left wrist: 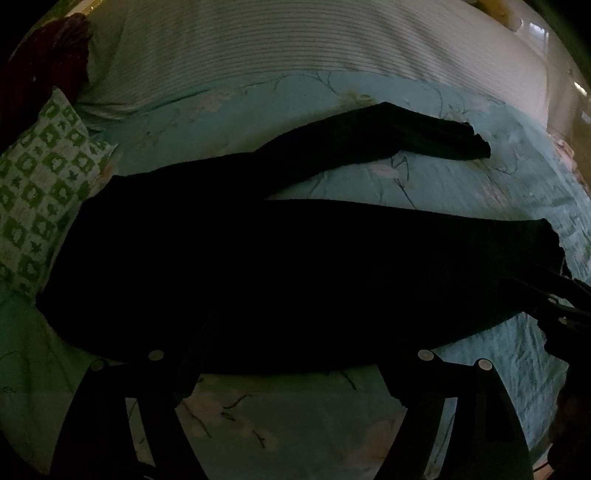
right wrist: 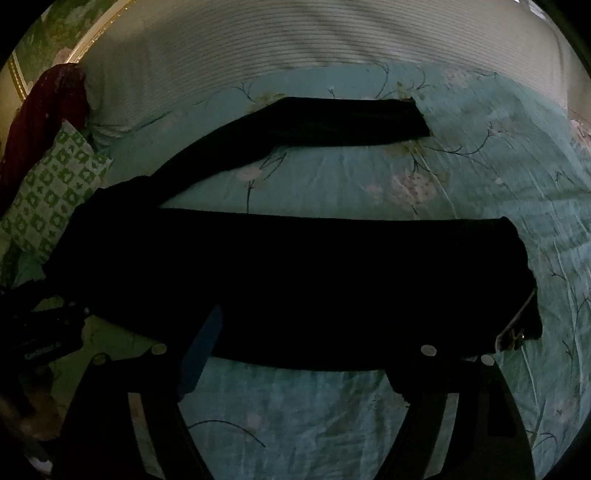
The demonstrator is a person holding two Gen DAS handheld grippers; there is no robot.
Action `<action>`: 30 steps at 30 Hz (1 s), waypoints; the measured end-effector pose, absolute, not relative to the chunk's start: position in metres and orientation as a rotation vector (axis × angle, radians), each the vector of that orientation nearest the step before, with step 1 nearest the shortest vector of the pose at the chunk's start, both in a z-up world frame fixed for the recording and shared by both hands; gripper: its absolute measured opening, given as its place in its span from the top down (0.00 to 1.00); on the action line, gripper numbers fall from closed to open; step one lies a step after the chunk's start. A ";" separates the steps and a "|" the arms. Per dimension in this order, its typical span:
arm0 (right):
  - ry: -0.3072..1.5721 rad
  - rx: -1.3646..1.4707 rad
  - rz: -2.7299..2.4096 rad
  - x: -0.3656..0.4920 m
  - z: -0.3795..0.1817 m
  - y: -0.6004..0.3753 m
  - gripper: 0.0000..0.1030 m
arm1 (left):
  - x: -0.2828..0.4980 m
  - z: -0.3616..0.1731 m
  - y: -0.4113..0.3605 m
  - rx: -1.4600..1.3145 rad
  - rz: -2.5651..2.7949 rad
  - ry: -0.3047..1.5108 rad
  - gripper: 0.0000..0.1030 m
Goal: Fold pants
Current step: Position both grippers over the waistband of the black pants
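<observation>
Black pants lie spread flat on a teal floral bedsheet, waist to the left, the two legs splayed apart to the right. They also show in the right wrist view. My left gripper is open, its fingers wide apart over the near edge of the near leg. My right gripper is open too, over the near leg's edge, holding nothing. The right gripper shows at the right edge of the left wrist view, the left gripper at the left edge of the right wrist view. The scene is dim.
A green-and-white patterned pillow lies left of the waist, with a dark red cloth behind it. A white striped blanket covers the far side of the bed. A gold-trimmed frame stands at the far left.
</observation>
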State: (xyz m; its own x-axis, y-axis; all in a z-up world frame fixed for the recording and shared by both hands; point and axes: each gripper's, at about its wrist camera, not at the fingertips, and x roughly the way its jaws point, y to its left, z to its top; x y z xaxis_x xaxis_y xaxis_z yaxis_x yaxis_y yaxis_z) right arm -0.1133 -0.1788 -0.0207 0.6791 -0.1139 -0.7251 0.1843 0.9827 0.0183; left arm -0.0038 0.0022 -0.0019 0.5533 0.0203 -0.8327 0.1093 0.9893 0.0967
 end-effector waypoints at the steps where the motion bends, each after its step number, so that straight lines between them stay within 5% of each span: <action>1: 0.808 0.094 -0.168 -0.113 -0.021 -0.179 0.22 | -0.003 -0.002 0.003 0.143 -0.053 0.985 0.22; 30: 0.810 0.100 -0.166 -0.115 -0.018 -0.178 0.22 | -0.004 0.001 0.006 0.138 -0.057 0.985 0.21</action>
State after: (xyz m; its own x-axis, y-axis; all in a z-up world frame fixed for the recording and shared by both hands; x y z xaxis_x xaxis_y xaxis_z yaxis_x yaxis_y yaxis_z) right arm -0.1154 -0.1780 -0.0181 0.6772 -0.1093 -0.7276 0.1853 0.9824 0.0250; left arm -0.0043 0.0056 0.0007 0.5519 0.0142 -0.8338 0.1109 0.9897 0.0903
